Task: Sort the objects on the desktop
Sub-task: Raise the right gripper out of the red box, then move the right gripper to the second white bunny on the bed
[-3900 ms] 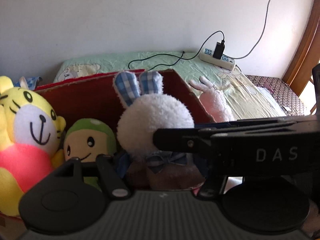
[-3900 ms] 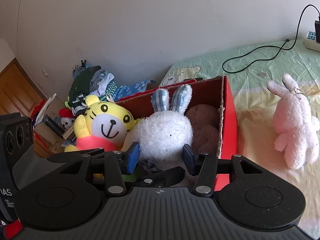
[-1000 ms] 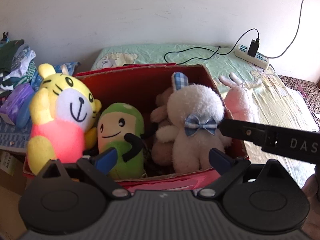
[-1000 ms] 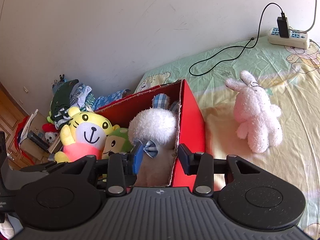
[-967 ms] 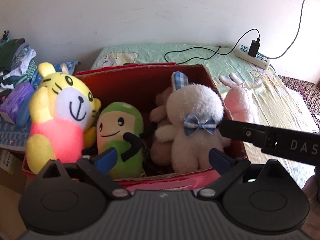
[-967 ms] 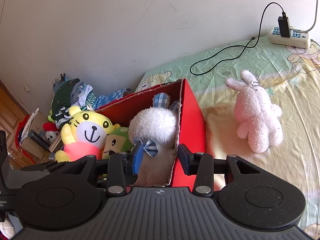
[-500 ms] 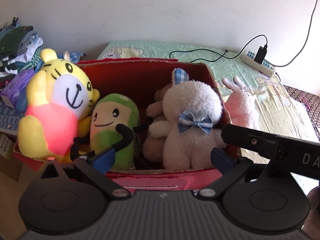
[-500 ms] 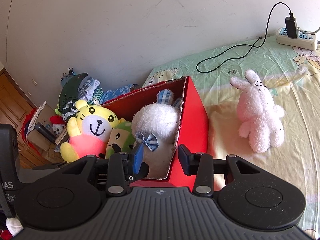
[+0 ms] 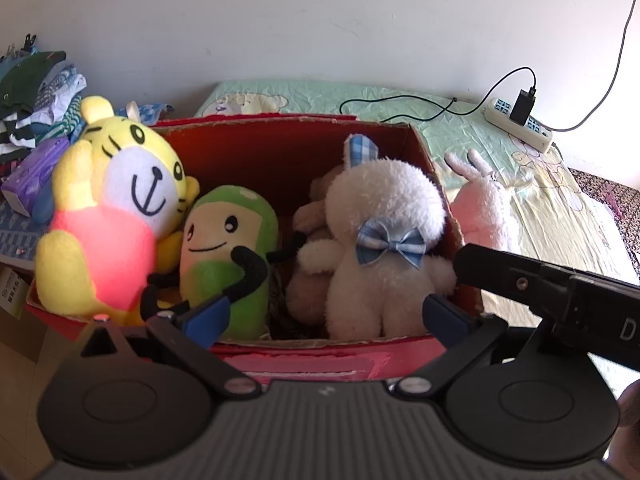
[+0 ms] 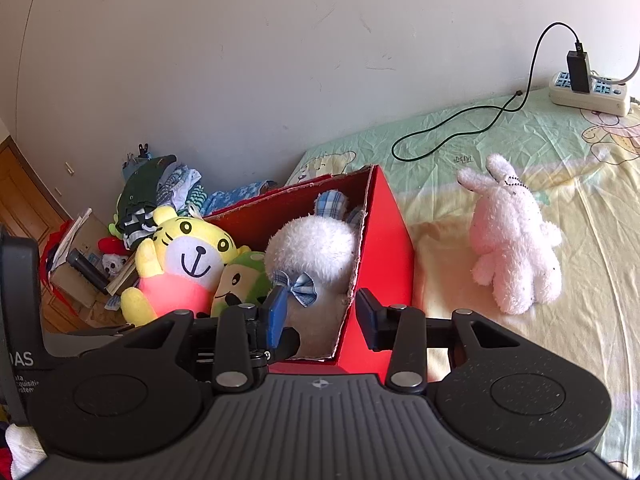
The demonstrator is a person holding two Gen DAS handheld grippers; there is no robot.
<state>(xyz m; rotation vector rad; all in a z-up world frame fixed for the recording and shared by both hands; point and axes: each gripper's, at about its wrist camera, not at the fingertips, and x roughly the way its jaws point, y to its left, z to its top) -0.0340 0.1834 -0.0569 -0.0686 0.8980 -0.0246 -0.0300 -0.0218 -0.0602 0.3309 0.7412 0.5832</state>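
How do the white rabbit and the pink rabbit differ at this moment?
The white rabbit sits inside the red box; the pink rabbit lies outside on the bedsheet. The white rabbit wears a blue checked bow and has checked ears; the pink rabbit is plain. Both are fluffy plush toys, neither gripped.

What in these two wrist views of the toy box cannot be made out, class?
- Brown plush: left wrist view, mostly hidden behind the white bunny.
- Pink rabbit: same view, lower body hidden by the red box wall.
- Green plush: right wrist view, lower half behind the right gripper.
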